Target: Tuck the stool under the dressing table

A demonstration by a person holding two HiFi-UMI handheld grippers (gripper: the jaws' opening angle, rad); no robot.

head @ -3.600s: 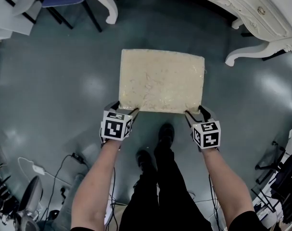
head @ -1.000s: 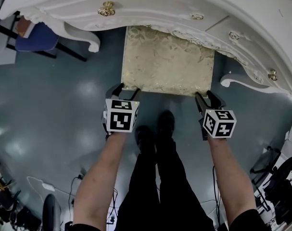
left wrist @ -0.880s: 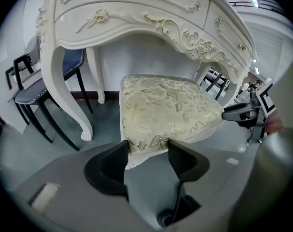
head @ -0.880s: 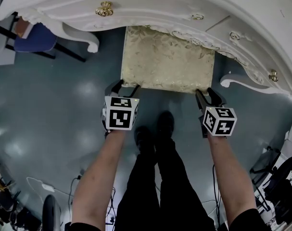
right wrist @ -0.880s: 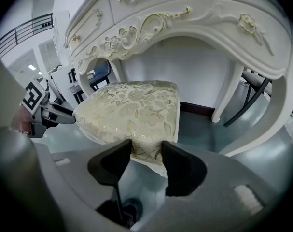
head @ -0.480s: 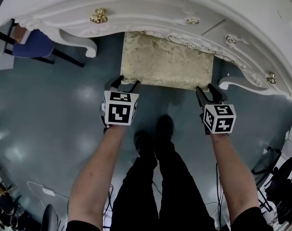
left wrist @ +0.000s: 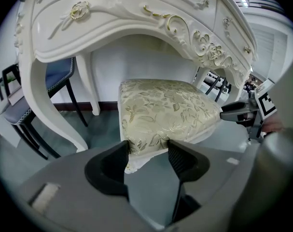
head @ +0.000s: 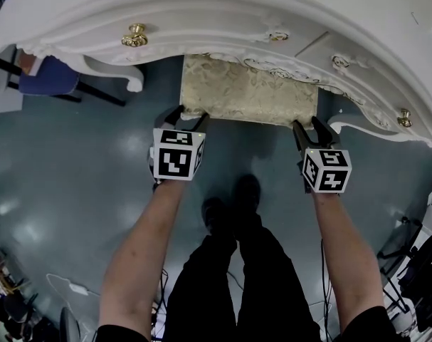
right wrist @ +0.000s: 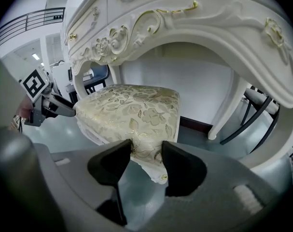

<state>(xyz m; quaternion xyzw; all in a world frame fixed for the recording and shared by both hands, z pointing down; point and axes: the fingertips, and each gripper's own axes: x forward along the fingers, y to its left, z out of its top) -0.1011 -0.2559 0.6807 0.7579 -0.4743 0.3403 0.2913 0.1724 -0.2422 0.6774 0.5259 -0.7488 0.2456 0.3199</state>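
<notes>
- The left gripper [left wrist: 148, 148] has its jaws pinching one near corner of the stool [left wrist: 165, 108]. The brocade edge of the seat fills the gap between the two black pads.
- The right gripper [right wrist: 146, 151] has its jaws clamped on the seat's other near corner. A bit of fabric trim hangs just below the pads.
- In the head view both grippers sit at the lower edge of the seat, one at centre left and one at centre right. Their marker cubes face the camera.
- The stool's cream, leaf-patterned seat lies in the upper middle of the head view. Its far part is hidden beneath the dressing table [head: 201, 13], and only the near strip shows.
- The dressing table is white and carved with gilt scrolls, and it spans the top of the frame. A gold knob [head: 135, 35] sits at upper left, and a curved leg [head: 123, 73] stands left of the stool.
- A blue chair [head: 48, 73] stands at the far upper left, beside that leg.
- The glossy grey-green floor [head: 73, 177] fills the rest. Bare forearms [head: 141, 255] run down from the grippers, with dark trousers and shoes [head: 230, 209] between them.
</notes>
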